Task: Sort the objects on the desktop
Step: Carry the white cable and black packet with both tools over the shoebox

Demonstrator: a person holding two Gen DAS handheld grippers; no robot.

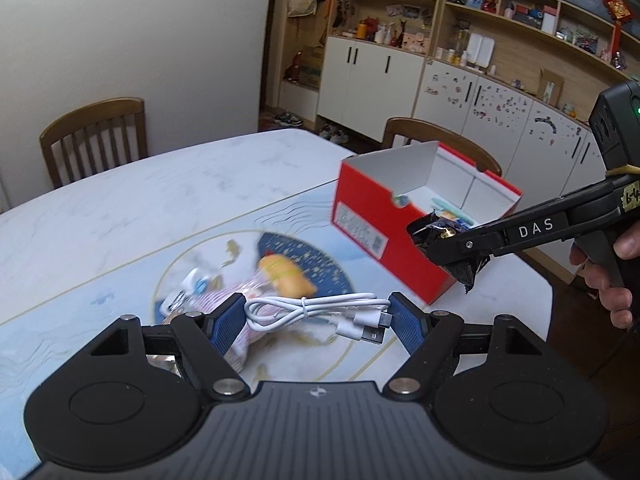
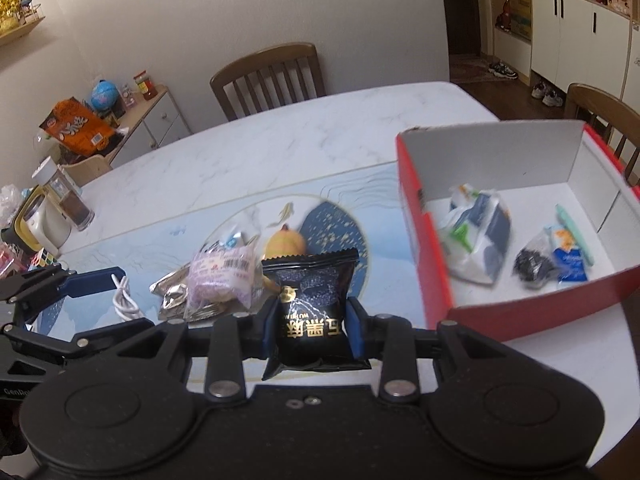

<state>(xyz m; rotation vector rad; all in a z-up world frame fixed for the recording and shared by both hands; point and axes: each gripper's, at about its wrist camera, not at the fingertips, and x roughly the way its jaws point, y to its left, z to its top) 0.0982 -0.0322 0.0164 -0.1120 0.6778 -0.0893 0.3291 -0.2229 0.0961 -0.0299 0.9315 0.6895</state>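
Right wrist view: the right gripper (image 2: pixel 313 330) pinches one black snack packet (image 2: pixel 310 300) between its blue pads, held above the table (image 2: pixel 280 148). Ahead and to its right stands one red shoebox (image 2: pixel 416 216), open, with four or so small items inside: a white bag, a dark pouch, a blue sachet, a green pen. Just beyond the packet lie one pink wrapped snack (image 2: pixel 220 276), one silver pouch (image 2: pixel 172 296) and one yellow toy (image 2: pixel 286 242). The left gripper (image 1: pixel 318 320) is spread wide, one coiled white cable (image 1: pixel 320 312) between its fingers.
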